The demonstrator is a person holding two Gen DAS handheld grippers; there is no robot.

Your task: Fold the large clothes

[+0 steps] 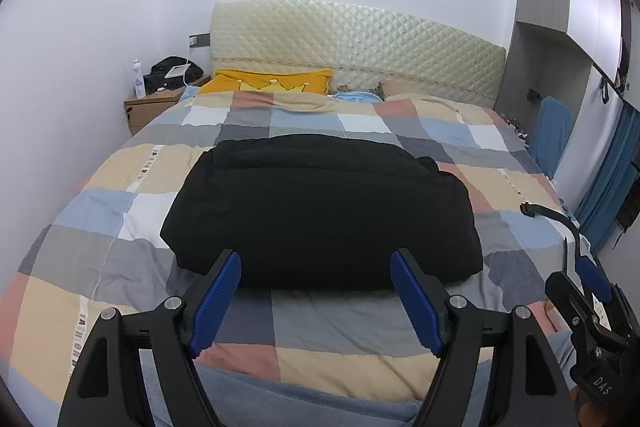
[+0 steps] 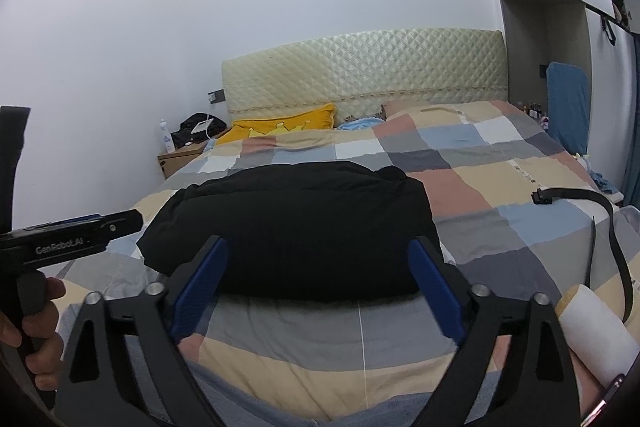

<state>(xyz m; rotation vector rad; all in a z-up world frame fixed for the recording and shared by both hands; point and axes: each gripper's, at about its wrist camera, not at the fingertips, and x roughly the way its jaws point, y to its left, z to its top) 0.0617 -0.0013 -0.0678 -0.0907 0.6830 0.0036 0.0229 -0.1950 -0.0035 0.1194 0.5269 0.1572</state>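
Where the checked quilt (image 1: 120, 187) covers the bed, a black garment (image 1: 320, 211) lies folded into a thick rectangular bundle near the middle, its near edge facing both cameras. Left gripper (image 1: 316, 267) hovers just short of that edge — jaws wide apart, blue pads (image 1: 216, 303) bare, nothing between them. Right gripper (image 2: 318, 259) sits likewise before the bundle, jaws spread, nothing held.

In the right wrist view the left gripper's body shows at the left edge, a hand (image 2: 38, 323) wrapped round its grip; in the left wrist view the right gripper shows at the lower right.

A black strap (image 2: 600, 219) curls on the quilt to the right of the garment, well apart from it. A white roll (image 2: 596, 331) rests at the near right corner.

Further back: yellow pillow (image 1: 272, 83) against the quilted cream headboard (image 1: 360, 43); a wooden nightstand (image 1: 148, 107) at the left — white bottle (image 1: 139, 79) and a dark heap (image 1: 172, 71) on top. Blue fabric (image 1: 552, 135) hangs beside the bed on the right.
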